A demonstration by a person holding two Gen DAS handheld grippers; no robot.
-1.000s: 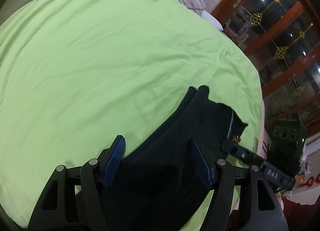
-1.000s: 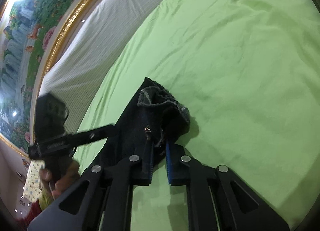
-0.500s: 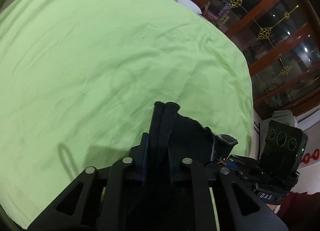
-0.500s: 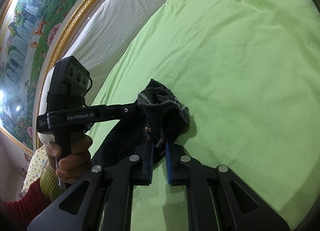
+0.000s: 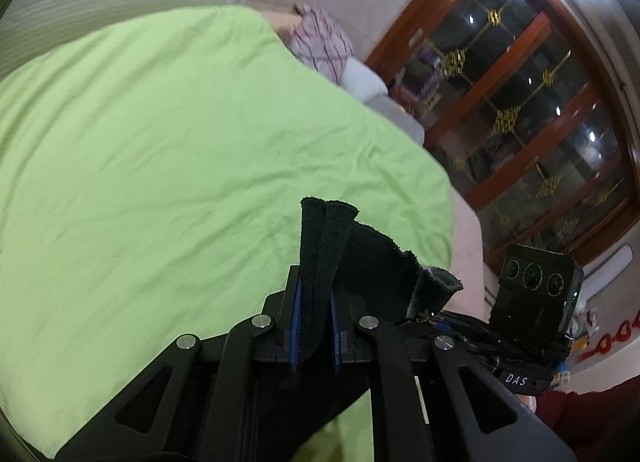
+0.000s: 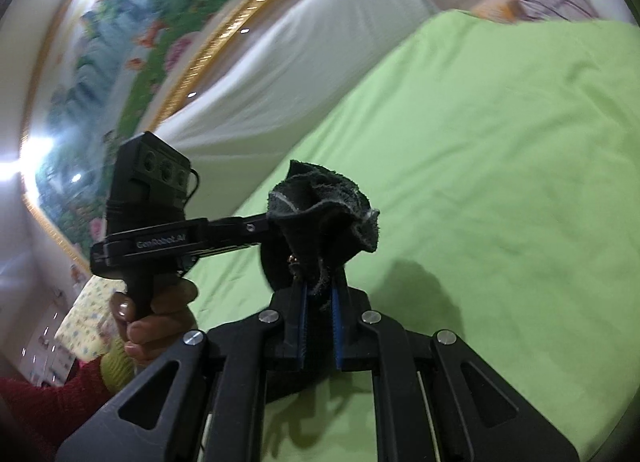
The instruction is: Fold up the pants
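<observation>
The black pants (image 5: 360, 254) are lifted above the green bed sheet (image 5: 160, 165). My left gripper (image 5: 314, 326) is shut on a folded edge of the pants that sticks up between its blue pads. My right gripper (image 6: 319, 326) is shut on a bunched grey-lined edge of the pants (image 6: 324, 205). The two grippers are close side by side: the right one shows in the left wrist view (image 5: 524, 302), the left one in the right wrist view (image 6: 160, 238). The rest of the pants hangs below, hidden by the gripper bodies.
The green sheet (image 6: 500, 181) covers the bed. A white headboard cushion (image 6: 288, 73) and a framed painting (image 6: 120, 69) stand beyond it. A plaid pillow (image 5: 320, 41) lies at the far corner. A wooden glass cabinet (image 5: 540, 121) stands at the right.
My left gripper has shut on the pants edge, open a second ago. Both grippers have risen and lifted the pants off the sheet, and they have come closer together.
</observation>
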